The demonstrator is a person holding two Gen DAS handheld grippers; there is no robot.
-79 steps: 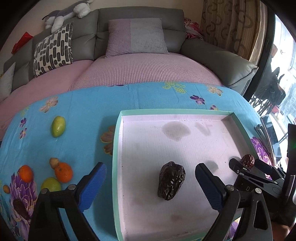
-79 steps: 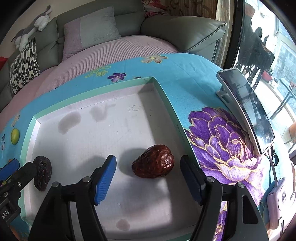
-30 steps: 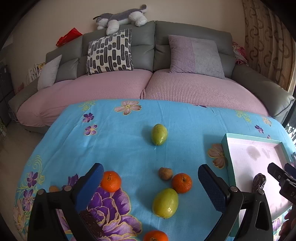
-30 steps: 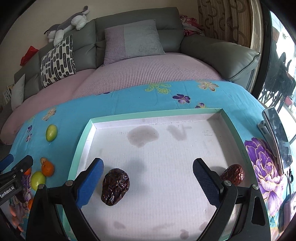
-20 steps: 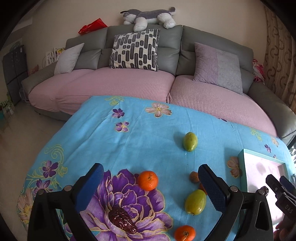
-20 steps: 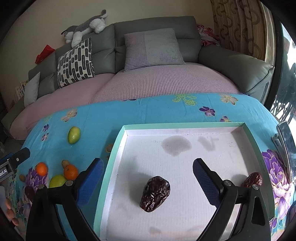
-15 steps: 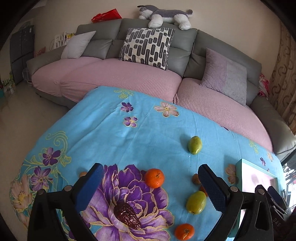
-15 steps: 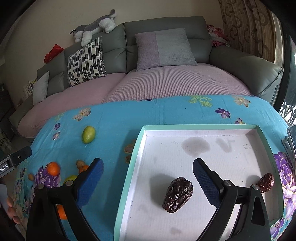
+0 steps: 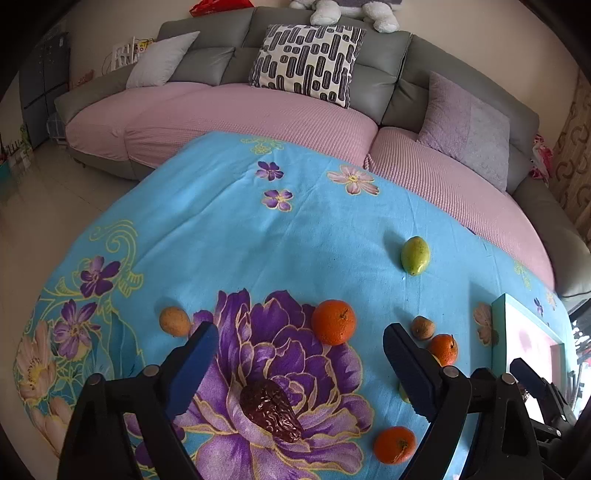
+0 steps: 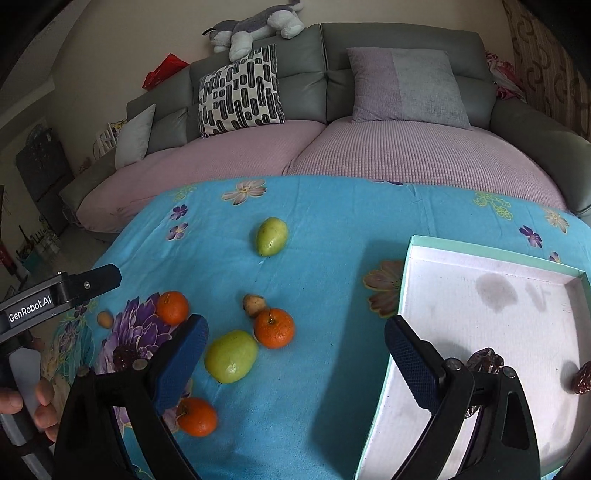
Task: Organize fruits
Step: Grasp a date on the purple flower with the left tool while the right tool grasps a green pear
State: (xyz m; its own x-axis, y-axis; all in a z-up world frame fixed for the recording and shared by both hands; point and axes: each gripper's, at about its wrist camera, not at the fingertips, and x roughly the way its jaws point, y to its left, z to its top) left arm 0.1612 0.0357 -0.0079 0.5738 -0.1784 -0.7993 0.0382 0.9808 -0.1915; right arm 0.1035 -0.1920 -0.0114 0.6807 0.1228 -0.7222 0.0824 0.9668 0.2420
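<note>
The dried date (image 9: 271, 411) lies on the blue flowered cloth (image 9: 229, 229), on the large purple flower print, between and just below the blue pads of the left gripper (image 9: 295, 363). That gripper's jaws are closing; the pads stand apart from the date on both sides and do not touch it, so nothing is gripped.

Around the date on the cloth: an orange (image 9: 334, 322) just beyond it to the right, a small tan fruit (image 9: 174, 321) beside the left pad, a small brown nut-like fruit (image 9: 423, 328) touching or nearly touching a second orange (image 9: 443, 349) by the right pad, and a third orange (image 9: 394, 445) near the bottom edge. A green fruit (image 9: 415, 255) lies well apart, farther up the cloth.

The right wrist view shows a larger green fruit (image 10: 231, 356) just beside the second orange, between the pads of the right gripper (image 10: 295, 360). Those jaws stand wide and released, holding nothing.

The tray (image 10: 408, 266), mint-rimmed with a pale stained floor, sits at the right of the cloth. Two dark dates are in it: one (image 10: 485, 360) partly hidden behind the right gripper's finger, the other (image 10: 583, 377) near the picture's right edge.

A person's hand (image 10: 27, 402) holds the left gripper's handle at the left edge of the right wrist view.

Beyond the cloth stands a grey sofa (image 9: 406, 74) with pink seat covers, a patterned cushion (image 9: 310, 62) and a plush toy (image 10: 255, 27) on its back.
</note>
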